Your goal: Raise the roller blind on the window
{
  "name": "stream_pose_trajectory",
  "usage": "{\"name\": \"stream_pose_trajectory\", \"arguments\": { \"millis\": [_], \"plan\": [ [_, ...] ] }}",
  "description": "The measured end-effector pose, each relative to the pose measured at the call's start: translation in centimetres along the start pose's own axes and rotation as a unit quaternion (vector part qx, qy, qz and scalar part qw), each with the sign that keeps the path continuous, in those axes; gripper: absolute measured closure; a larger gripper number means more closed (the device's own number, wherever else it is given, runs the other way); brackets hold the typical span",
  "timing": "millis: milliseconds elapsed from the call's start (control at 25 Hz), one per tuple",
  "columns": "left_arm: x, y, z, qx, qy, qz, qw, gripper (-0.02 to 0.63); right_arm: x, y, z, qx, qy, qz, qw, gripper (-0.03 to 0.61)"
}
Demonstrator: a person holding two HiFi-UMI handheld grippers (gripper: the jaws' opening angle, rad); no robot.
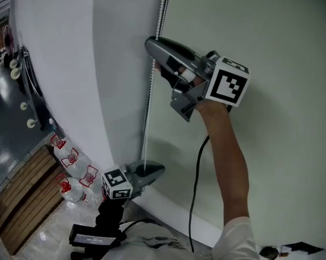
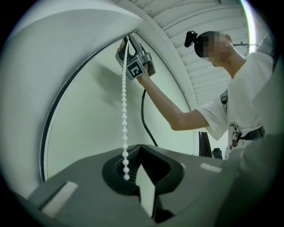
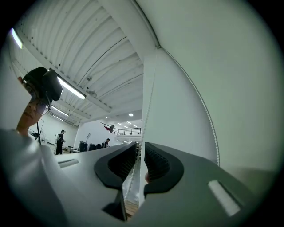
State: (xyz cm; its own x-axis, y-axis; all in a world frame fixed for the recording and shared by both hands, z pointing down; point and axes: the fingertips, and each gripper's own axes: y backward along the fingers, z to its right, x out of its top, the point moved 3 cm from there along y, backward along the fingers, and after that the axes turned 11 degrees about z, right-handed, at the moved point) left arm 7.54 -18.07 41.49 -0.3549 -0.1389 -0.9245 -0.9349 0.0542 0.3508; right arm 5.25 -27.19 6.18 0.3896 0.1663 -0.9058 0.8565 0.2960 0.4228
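- Now, low at the left, the left gripper (image 1: 153,168) has its jaws closed on the bead chain (image 1: 150,100), which comes straight and taut down into them. That clamp is the anchor, so it should hold firm until the upper grip is sure.
- Just right of it, the chain runs up along the left edge of the roller blind (image 1: 267,48), close beside the white wall (image 1: 64,61). The blind hangs down over all of the window that the head view takes in, so the raising looks barely begun.
- Higher on the same chain, the right gripper (image 1: 155,53) sits at the end of an outstretched arm. Its jaws stand narrow with the chain threaded between the pads. A sliver of light shows beside the beads, so I judge they are not yet pinching.
- To do this step well, seat the chain deep between the upper pads and close fully on it before the lower jaws let go.
- Then pull straight down along the blind's left edge. A sideways tug would likely drag the beads against the wall or let them slip through the pads.
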Motion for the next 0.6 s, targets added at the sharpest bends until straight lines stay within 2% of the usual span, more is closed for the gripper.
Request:
{"name": "stream_pose_trajectory", "arguments": {
  "millis": [160,440,600],
  "plan": [
    [-0.61,0.47,-0.29,0.002,0.0,-0.002,1.0,0.615,0.23,0.08,-0.14,0.003,-0.003,0.014,1.0,0.556],
    [-0.83,0.68,-0.48,0.003,0.005,-0.004,1.0,0.615,0.24,0.34,-0.17,0.001,-0.031,0.021,0.999,0.563],
    [0.02,-0.15,-0.1,0.004,0.008,-0.006,0.9999,0.615,0.0,0.16,-0.67,0.002,0.004,-0.023,1.0,0.563]
  ]
}}
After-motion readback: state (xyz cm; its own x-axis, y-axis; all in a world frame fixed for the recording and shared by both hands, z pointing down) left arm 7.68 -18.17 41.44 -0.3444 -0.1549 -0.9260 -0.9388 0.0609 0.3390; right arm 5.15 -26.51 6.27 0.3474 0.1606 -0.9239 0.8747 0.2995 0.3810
